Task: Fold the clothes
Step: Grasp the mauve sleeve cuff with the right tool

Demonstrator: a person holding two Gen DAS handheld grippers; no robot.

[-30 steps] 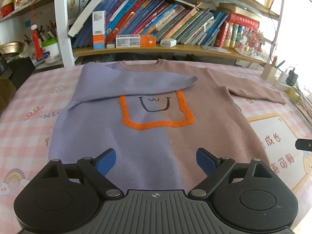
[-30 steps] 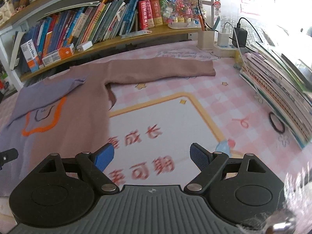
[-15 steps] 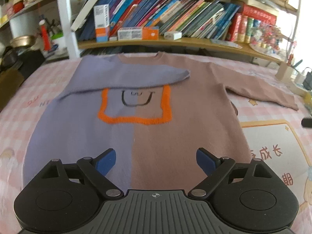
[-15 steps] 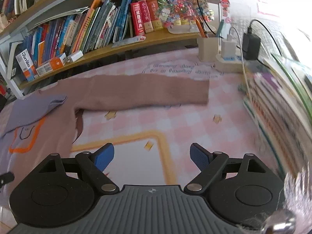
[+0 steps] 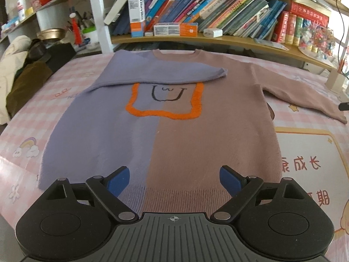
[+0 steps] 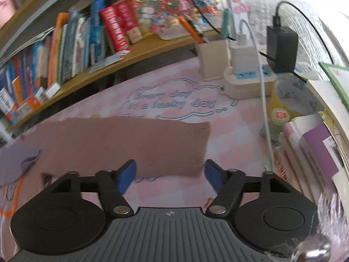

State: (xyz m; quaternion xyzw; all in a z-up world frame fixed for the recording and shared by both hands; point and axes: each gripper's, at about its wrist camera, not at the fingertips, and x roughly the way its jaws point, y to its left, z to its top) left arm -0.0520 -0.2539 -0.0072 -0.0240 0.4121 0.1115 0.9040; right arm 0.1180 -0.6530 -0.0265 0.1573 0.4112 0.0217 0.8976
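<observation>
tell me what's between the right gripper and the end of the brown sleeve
Nothing: in the right wrist view only bare pink tablecloth separates the open right gripper from the brown sleeve cuff.

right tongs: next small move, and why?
Probably ease the right tongs forward and down to close on the cuff of the brown sleeve. They are open, empty and lined up just short of it; that sleeve lies stretched out, while the purple sleeve is folded across the sweater.
</observation>
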